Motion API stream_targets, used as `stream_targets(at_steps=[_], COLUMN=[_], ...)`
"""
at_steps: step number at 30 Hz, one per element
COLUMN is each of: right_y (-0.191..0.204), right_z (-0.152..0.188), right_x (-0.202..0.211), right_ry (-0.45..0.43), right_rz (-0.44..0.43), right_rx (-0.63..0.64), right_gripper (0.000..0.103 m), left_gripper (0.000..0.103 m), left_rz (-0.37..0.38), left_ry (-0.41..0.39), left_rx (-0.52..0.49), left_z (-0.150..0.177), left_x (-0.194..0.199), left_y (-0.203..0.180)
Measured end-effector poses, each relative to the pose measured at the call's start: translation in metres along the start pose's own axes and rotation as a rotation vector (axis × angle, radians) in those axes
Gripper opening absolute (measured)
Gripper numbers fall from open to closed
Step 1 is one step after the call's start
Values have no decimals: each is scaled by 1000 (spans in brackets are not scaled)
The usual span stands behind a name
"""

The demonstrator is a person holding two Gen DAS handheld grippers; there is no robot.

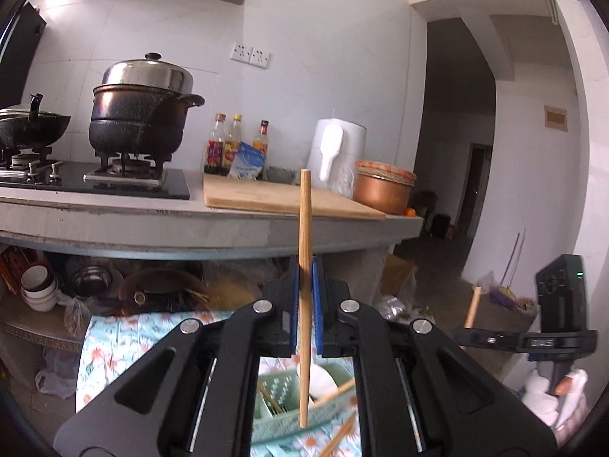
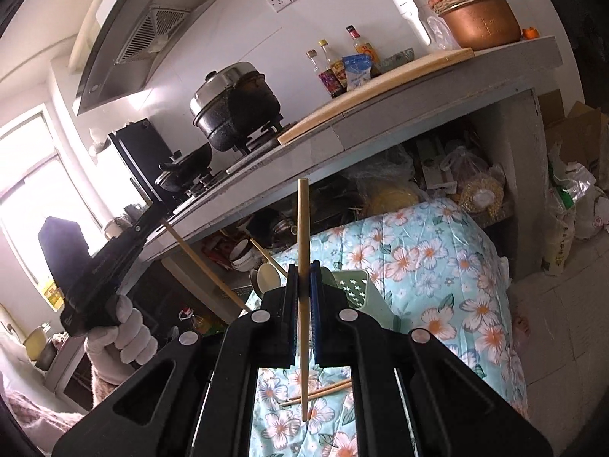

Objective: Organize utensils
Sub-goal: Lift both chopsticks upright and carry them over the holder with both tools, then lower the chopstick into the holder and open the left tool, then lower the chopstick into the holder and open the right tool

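left gripper [image 1: 304, 285]: clenched on a chopstick [image 1: 304, 266] near its middle; the stick stands almost upright between the blue pads, both ends free
right gripper [image 2: 303, 285]: likewise clenched on its own chopstick [image 2: 303, 266], held near mid-length and nearly vertical
tray [image 1: 289, 400]: green slotted organiser on the floral cloth [image 2: 418, 259] below both grippers; some sticks and a white spoon already lie in it
loose sticks: a pair [image 2: 319, 392] lies on the cloth beside the tray, not yet sorted
step in hand, as a judgement: carry each stick over the tray's chopstick slot; tip it level with the slot's long side before lowering; bring one hand in at a time so the two sticks do not cross; let go only once the lower end rests inside
risk: a mid-length grip lets a stick pivot between the pads; slow tilting should help
hard to make out: the tray is blurred and mostly covered by the left gripper's body; which compartment holds what cannot be told; its far end alone shows in the right view; under-counter clutter is dim
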State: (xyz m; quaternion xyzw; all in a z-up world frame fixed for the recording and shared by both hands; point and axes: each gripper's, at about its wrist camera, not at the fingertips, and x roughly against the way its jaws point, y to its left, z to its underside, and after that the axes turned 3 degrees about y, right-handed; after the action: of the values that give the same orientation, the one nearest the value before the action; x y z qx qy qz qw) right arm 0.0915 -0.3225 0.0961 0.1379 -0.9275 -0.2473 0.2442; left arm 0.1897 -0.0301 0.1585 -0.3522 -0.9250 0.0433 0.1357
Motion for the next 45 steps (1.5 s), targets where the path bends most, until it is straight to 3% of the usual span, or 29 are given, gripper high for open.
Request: stream_targets(at_steps=[3, 10, 19, 22, 28, 33, 39, 45], right_y=[4, 10, 35, 44, 58, 58, 53, 54], right_z=[-9, -26, -68, -81, -92, -89, -74, -54], right_x=[1, -8, -18, -27, -60, -104, -145, -172], right_ry=[-13, -11, -88, -107, -117, -62, -13, 27], right_rz=[0, 8, -43, -59, -46, -26, 19, 98], right_rx=[17, 46, 121, 146, 209, 231, 279, 365], right_gripper=[6, 6, 6, 6, 6, 6, 6, 6], left_gripper=[6, 6, 7, 24, 35, 50, 60, 63], left_rz=[-28, -65, -75, -82, -96, -105, -112, -120], left_ry=[-7, 72, 124, 148, 137, 84, 79, 172], left_rx=[-8, -42, -32, -5, 12, 26, 46, 33], left_z=[5, 47, 73, 75, 75, 75, 92, 118], left_x=[-24, -79, -90, -88, -71, -38, 3, 19], left_y=[5, 16, 31, 37, 43, 48, 59, 65])
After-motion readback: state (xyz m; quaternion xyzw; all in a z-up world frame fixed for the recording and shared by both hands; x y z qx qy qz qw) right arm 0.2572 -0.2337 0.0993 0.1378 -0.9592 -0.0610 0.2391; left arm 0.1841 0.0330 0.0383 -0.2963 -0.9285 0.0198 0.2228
